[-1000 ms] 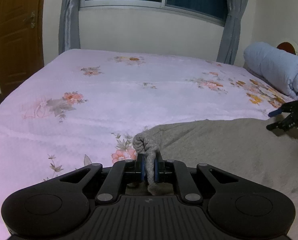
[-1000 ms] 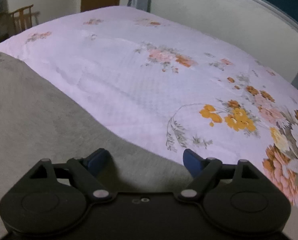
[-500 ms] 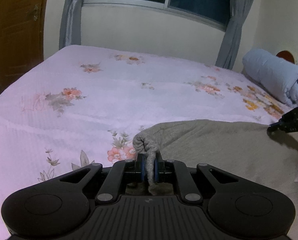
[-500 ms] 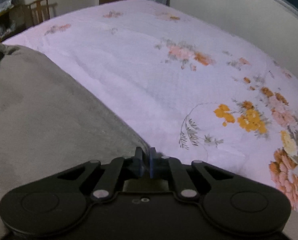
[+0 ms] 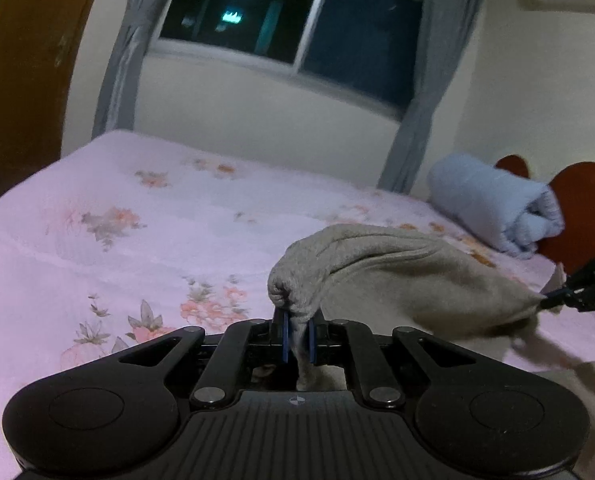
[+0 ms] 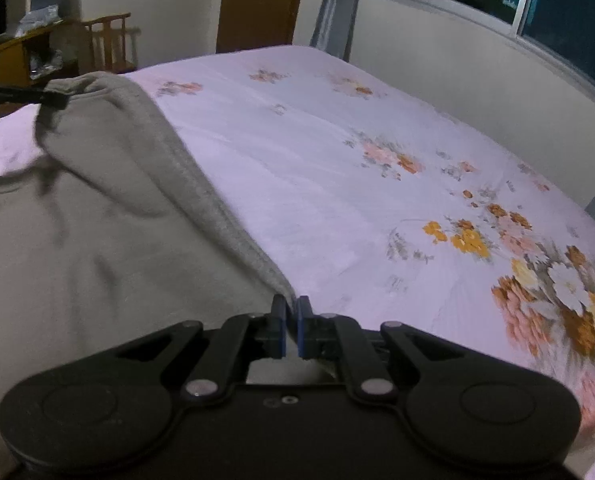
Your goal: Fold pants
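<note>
The left claw (image 5: 297,340) was clamped on a bunched corner of the grey pants (image 5: 397,272), holding it raised above the bed (image 5: 117,248). The right claw (image 6: 291,330) had just closed and gripped the pants' opposite corner, so the edge between the two claws hung lifted while the rest of the cloth trailed on the floral sheet. Farther off, a rolled blue blanket (image 5: 493,204) lay by the headboard (image 5: 585,208), below the window (image 5: 297,20).
</note>
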The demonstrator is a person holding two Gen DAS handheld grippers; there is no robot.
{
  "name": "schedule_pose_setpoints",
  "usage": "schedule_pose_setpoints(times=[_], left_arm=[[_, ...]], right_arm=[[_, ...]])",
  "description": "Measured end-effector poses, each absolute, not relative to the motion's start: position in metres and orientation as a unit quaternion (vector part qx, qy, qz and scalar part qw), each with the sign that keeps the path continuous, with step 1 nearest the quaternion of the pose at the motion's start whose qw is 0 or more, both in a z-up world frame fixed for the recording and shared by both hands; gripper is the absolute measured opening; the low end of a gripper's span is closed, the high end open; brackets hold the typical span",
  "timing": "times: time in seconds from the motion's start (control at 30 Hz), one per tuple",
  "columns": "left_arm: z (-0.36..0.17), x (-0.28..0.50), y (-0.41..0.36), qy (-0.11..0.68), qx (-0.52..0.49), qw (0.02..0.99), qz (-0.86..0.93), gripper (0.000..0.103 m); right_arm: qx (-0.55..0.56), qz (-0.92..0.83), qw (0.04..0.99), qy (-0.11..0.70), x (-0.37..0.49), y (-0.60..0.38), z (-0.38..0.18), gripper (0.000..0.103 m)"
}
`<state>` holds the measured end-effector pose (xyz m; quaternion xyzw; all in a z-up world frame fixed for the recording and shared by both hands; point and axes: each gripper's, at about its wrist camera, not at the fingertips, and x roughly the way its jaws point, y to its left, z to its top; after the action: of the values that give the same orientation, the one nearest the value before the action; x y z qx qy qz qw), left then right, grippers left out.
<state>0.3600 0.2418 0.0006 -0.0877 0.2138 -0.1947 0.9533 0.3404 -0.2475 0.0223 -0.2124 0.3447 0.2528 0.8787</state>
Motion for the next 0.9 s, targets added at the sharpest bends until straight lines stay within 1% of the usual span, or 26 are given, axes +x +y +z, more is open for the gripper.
schedule_pose_setpoints(times=[0.1, 0.23, 0.33, 0.4, 0.43, 0.47, 0.5, 0.53, 0.6, 0.77, 0.9], left_arm=[[0.005, 0.342, 0.249, 0.198, -0.060, 0.952, -0.225, 0.009], [0.009, 0.349, 0.268, 0.216, -0.063, 0.947, -0.229, 0.010], [0.004, 0.345, 0.272, 0.243, -0.076, 0.945, -0.206, 0.020], [-0.002, 0.330, 0.269, 0.247, -0.064, 0.952, -0.167, 0.034], [-0.006, 0.320, 0.270, 0.244, -0.067, 0.956, -0.147, 0.063], [-0.010, 0.307, 0.272, 0.240, -0.067, 0.961, -0.120, 0.099], [-0.013, 0.293, 0.274, 0.232, -0.067, 0.966, -0.093, 0.103], [-0.016, 0.282, 0.278, 0.231, -0.076, 0.966, -0.087, 0.103], [-0.021, 0.264, 0.287, 0.263, -0.133, 0.950, -0.101, 0.103], [-0.020, 0.229, 0.284, 0.269, -0.229, 0.927, -0.123, 0.103], [-0.033, 0.223, 0.265, 0.298, -0.252, 0.916, -0.097, 0.103]], right_arm=[[-0.212, 0.258, 0.879, 0.340, 0.293, -0.243, 0.035, 0.000], [-0.219, 0.257, 0.876, 0.346, 0.238, -0.232, 0.036, 0.000], [-0.217, 0.265, 0.866, 0.364, 0.208, -0.220, 0.020, 0.000], [-0.207, 0.273, 0.858, 0.382, 0.194, -0.213, 0.003, 0.000], [-0.204, 0.273, 0.854, 0.392, 0.189, -0.210, -0.007, 0.000], [-0.205, 0.271, 0.851, 0.400, 0.186, -0.207, -0.016, 0.000], [-0.207, 0.271, 0.848, 0.406, 0.183, -0.205, -0.022, 0.000], [-0.205, 0.272, 0.844, 0.413, 0.181, -0.204, -0.029, 0.000], [-0.200, 0.273, 0.842, 0.420, 0.182, -0.205, -0.036, 0.000], [-0.205, 0.277, 0.844, 0.411, 0.186, -0.205, -0.036, 0.000], [-0.203, 0.279, 0.847, 0.405, 0.174, -0.207, -0.037, 0.000]])
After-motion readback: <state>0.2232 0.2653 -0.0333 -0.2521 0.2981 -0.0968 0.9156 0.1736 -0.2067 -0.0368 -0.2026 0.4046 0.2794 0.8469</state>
